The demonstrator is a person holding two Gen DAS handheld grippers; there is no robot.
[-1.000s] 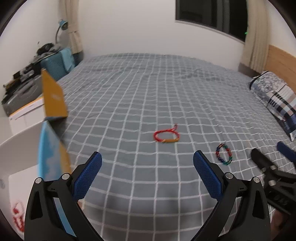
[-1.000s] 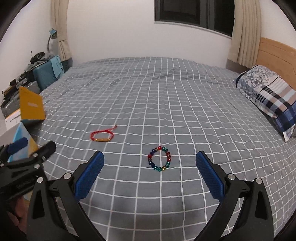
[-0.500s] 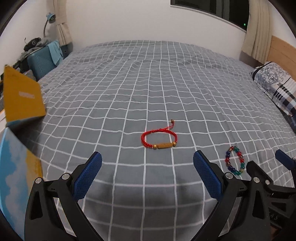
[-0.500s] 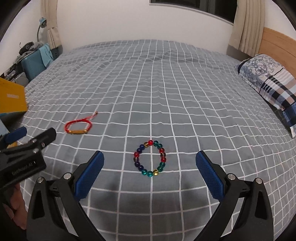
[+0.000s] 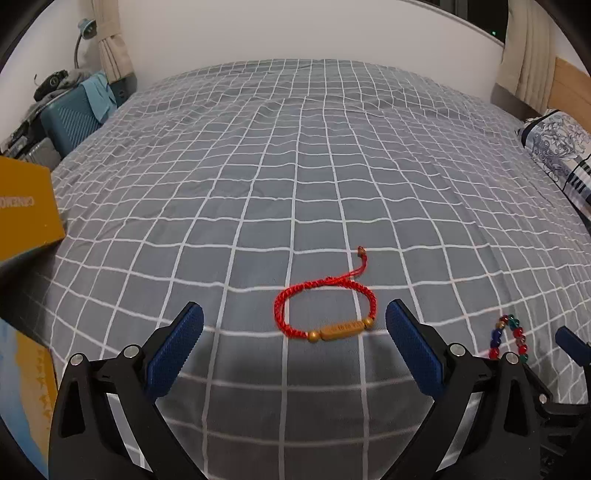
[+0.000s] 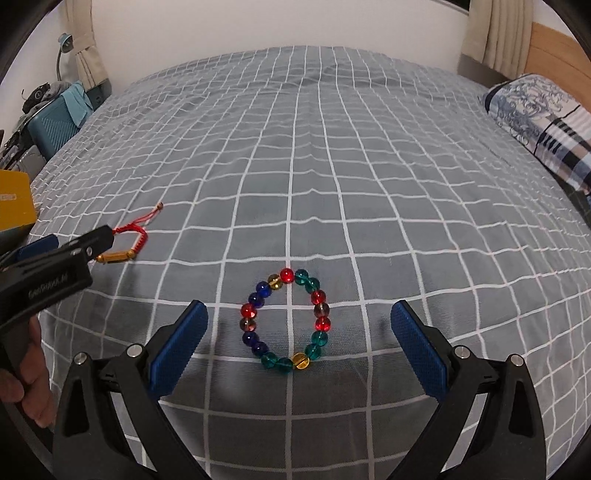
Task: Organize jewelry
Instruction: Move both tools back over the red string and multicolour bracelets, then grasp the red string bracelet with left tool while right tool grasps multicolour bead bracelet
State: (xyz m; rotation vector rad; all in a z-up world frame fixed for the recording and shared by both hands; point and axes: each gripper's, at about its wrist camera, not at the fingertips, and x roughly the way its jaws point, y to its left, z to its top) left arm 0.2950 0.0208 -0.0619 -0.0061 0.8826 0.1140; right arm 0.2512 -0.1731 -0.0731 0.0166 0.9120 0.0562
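On the checked bedspread (image 5: pixel 295 177), each bracelet lies just ahead between its wide-open tongs: red cord bracelet (image 5: pixel 325 308) at the left tongs (image 5: pixel 294 338), beaded bracelet (image 6: pixel 286 323) at the right tongs (image 6: pixel 299 332).

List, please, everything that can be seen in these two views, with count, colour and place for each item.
red cord bracelet: 1, red with gold bar bead, on the bedspread between the left hand-held gripper's fingers
beaded bracelet: 1, red, blue, green and amber beads, on the bedspread between the right hand-held gripper's fingers
bedspread: 1, grey with white grid, covers the bed
pillow: 1, blue and white patterned, far right
yellow box: 1, yellow, left edge of the bed
suitcase: 1, teal, left of the bed
curtains: beige, beside the window
headboard: 1, wooden, far right
left hand-held gripper: 1, black with blue pads, open
right hand-held gripper: 1, black with blue pads, open
hand: 1, lower left, holding the left hand-held gripper
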